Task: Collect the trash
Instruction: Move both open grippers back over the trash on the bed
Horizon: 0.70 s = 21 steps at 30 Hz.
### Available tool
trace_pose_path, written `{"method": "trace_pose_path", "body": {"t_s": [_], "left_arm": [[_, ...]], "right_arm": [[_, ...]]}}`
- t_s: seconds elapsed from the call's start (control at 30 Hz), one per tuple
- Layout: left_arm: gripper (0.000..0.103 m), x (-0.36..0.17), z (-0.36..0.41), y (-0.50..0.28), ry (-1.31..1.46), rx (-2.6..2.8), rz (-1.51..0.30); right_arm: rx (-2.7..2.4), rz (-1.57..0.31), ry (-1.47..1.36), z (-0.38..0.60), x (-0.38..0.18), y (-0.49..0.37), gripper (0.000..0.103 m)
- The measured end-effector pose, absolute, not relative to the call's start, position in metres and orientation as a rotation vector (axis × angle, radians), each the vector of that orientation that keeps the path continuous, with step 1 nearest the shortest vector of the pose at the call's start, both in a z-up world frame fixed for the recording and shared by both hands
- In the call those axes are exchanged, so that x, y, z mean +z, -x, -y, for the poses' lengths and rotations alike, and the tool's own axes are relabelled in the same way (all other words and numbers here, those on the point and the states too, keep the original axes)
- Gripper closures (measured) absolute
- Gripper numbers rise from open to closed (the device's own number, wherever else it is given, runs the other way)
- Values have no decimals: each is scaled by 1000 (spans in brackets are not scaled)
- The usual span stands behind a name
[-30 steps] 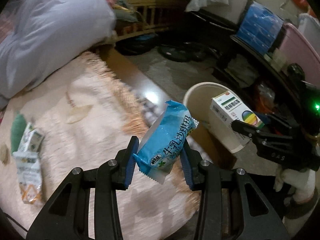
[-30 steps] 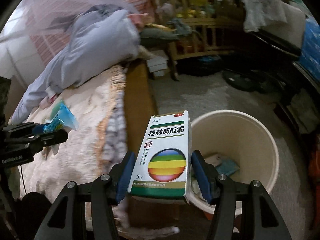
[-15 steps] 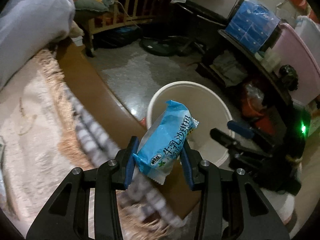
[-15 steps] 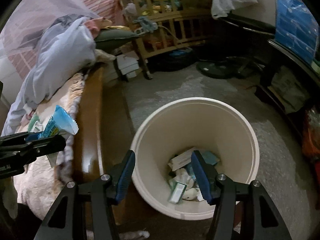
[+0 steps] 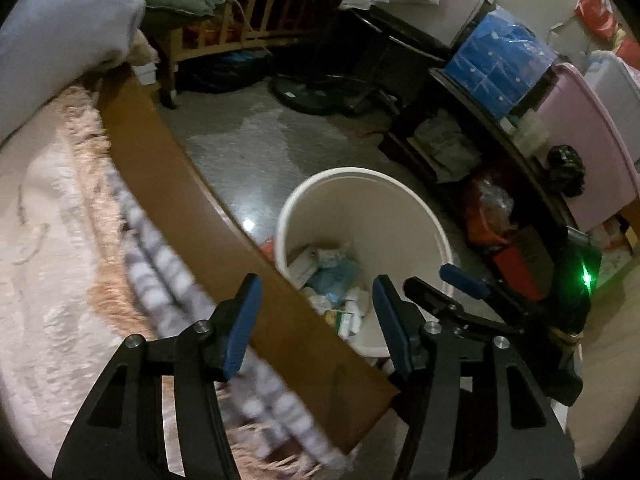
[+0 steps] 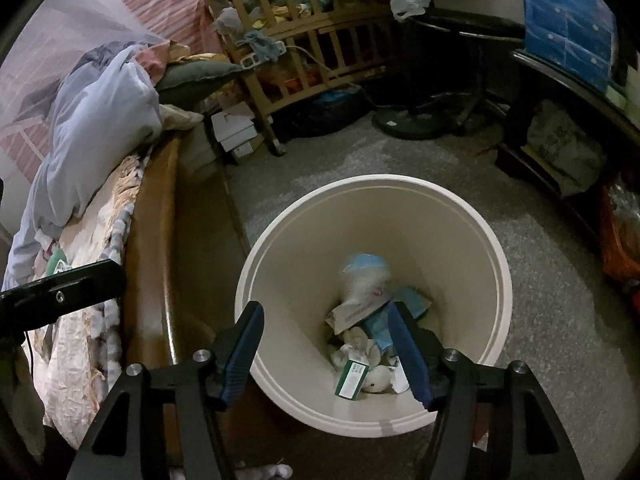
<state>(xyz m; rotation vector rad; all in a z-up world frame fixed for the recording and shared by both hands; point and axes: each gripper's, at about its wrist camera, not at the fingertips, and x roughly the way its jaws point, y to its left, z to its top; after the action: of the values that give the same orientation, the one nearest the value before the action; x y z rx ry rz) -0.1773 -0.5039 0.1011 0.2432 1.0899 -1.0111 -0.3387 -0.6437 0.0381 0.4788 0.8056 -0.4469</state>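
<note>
I see my left tongs [image 5: 316, 320] spread wide with nothing between the blue pads [image 5: 241, 320]. They hang above the wooden bed frame [image 5: 200, 208], just at the near side of the cream bin [image 5: 424, 216]. My right tongs [image 6: 326, 350] are wide too and hold nothing; they are over the bin [image 6: 492, 248] and look almost straight down into it. In the left wrist view the right tongs [image 5: 452, 284] show at the right, close to the rim of the bin.

The trash [image 6: 372, 336] lies at the bottom of the bin: a white box with a green band [image 6: 352, 378], crumpled white pieces [image 6: 378, 378], a flat pale carton [image 6: 358, 312], and a blue and clear wrapper [image 6: 366, 274] that leans on the inner wall. From the left wrist the same trash [image 5: 332, 280] is seen as a heap of mixed white and blue pieces.

The bin stands on the grey floor [image 6: 340, 152], just beside the bed frame. On the bed lies a pale fringed blanket [image 5: 52, 208] and, at the head end, a light blue bundle of bedding [image 6: 100, 136]. More small wrappers [image 6: 56, 264] lie on the bed near the arm of the left tongs [image 6: 60, 294]; I cannot tell what they are. A wooden crib [image 6: 312, 28] stands behind.
</note>
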Motion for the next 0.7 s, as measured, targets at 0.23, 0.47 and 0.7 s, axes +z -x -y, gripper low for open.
{"method": "trace_pose_path", "body": {"t_s": [0.23, 0.47, 0.7], "left_arm": [[47, 112, 464, 166, -292, -905, -1007], [47, 120, 414, 148, -314, -800, -949], [47, 128, 349, 122, -279, -706, -921]], "right_arm": [[-409, -825, -439, 627, 40, 329, 41], [-340, -824, -402, 594, 52, 312, 41], [-235, -812, -348, 541, 70, 284, 35]]}}
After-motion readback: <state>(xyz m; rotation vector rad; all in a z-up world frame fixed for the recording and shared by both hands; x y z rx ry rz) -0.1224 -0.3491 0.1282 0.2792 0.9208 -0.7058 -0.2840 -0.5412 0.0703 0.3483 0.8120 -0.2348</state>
